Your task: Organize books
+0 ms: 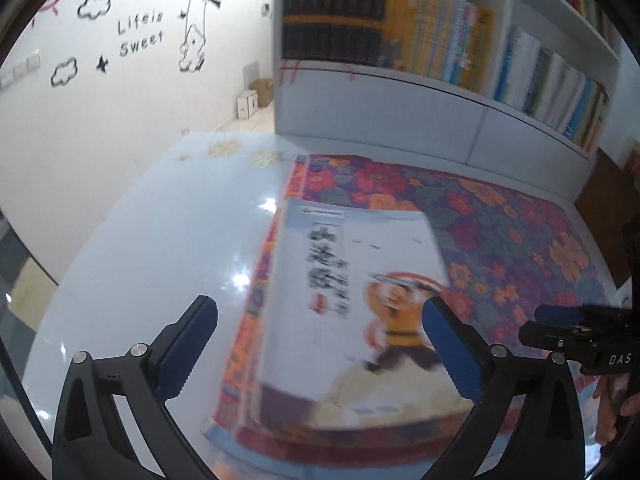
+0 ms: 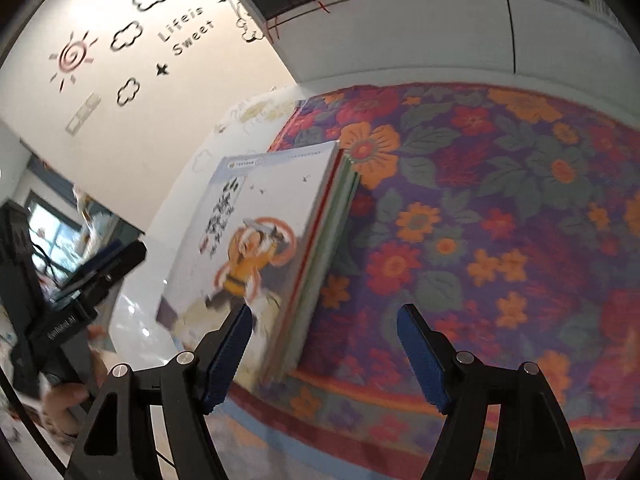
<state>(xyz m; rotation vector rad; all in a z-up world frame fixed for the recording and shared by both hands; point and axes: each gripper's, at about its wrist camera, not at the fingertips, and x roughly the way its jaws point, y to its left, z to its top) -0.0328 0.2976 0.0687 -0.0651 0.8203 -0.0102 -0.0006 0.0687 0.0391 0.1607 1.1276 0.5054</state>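
A white wall with cloud and sun stickers (image 2: 74,58) backs the room, and a white bookshelf (image 1: 460,40) packed with upright volumes runs behind a glossy white counter (image 1: 160,248) partly covered by a floral cloth (image 2: 500,220). Your stack of books (image 2: 272,248) lies flat on the cloth's left edge, beside the bare counter. In the left wrist view it sits between and just beyond your left gripper's (image 1: 320,328) fingers; in the right wrist view it lies ahead and left of your right gripper (image 2: 324,332), whose left finger (image 2: 228,356) overlaps its near corner. The top cover is white with dark characters and a cartoon figure in orange; red and green edges show beneath. Both pairs of fingers are spread wide and released, gripping nothing; whether any pad brushes the stack I cannot tell.
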